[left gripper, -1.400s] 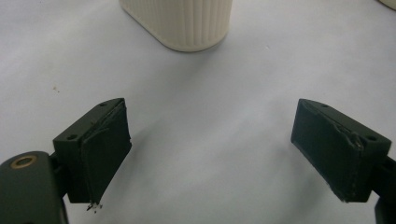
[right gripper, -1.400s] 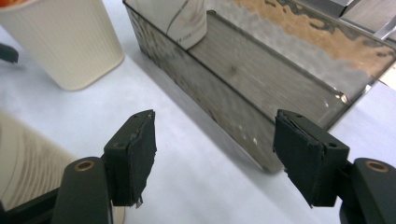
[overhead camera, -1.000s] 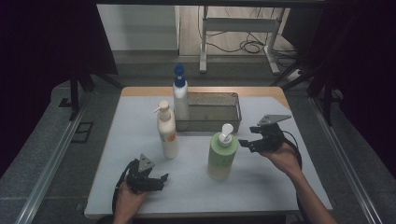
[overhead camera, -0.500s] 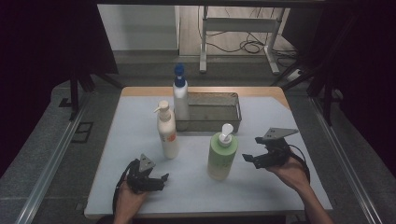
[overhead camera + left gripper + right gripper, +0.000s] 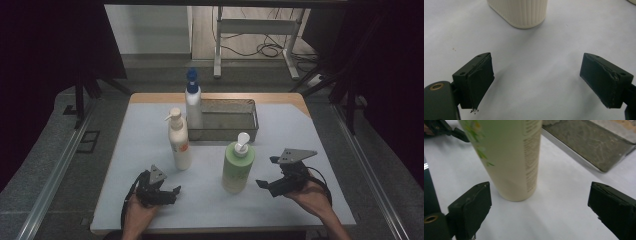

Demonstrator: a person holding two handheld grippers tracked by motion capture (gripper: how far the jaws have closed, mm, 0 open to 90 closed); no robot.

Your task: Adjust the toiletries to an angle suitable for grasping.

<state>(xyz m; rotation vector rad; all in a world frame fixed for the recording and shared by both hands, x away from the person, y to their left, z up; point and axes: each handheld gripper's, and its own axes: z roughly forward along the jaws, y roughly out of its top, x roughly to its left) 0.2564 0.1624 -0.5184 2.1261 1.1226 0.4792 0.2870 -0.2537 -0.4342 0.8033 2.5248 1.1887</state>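
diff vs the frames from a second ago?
The right gripper has let go of the green pump bottle and backed off toward the person, its jaws just opening, nothing between them. The bottle stands where it was. Left gripper, white pump bottle, blue-capped bottle and metal tray unchanged.

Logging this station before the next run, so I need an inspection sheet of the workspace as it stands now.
Surface: white table cover, dry, flat.
Job's things: green pump bottle upright, released; grey metal tray behind it.
Clutter: white pump bottle and blue-capped bottle, both upright.
Grippers: right tool beside the green bottle, jaws just opened, nothing between them; left tool open, empty.
Cables: one trailing from each tool; loose cables on the floor beyond.
Surroundings: dark curtains, metal frame legs.
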